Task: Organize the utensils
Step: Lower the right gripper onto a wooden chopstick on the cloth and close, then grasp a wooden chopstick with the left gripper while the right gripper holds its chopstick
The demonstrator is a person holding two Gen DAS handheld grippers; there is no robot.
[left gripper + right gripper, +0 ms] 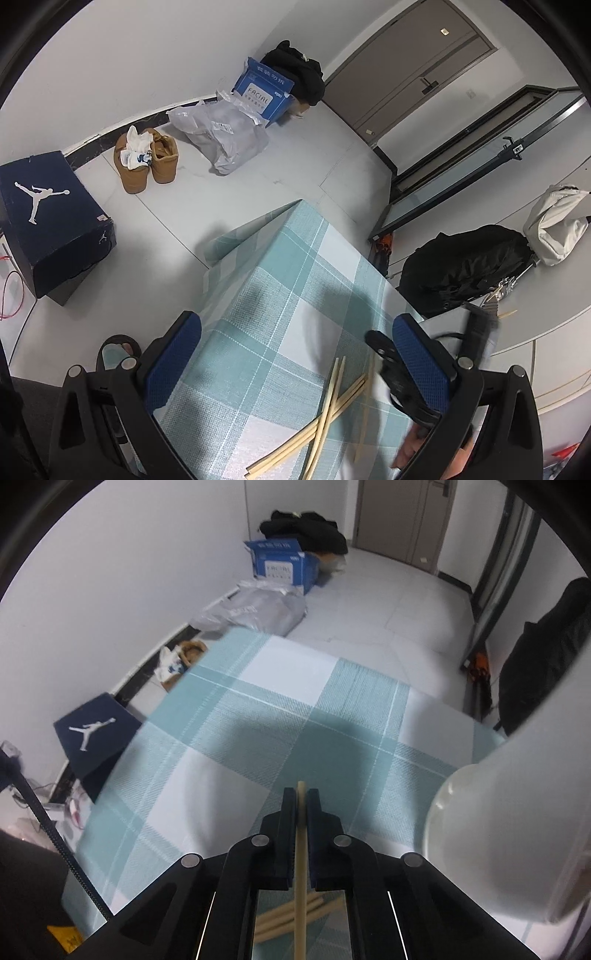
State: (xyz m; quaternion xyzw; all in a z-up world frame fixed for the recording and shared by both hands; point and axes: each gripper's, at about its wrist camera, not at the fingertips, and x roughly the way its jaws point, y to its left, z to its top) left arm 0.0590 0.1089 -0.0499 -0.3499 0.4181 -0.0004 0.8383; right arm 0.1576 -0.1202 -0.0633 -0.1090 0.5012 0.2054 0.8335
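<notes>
A pale wooden chopstick [302, 834] is clamped in the right gripper [302, 801] over the teal-and-white checked tablecloth [229, 720]. Only the left view shows the crossed loose wooden chopsticks [325, 417] between the left gripper's [295, 354] spread jaws.

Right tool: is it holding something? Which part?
Yes. The right tool pinches one chopstick close to its far end. The left tool holds nothing.

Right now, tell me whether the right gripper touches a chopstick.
Touching. The right wrist view shows the right gripper with its fingers clamped on one chopstick.
</notes>
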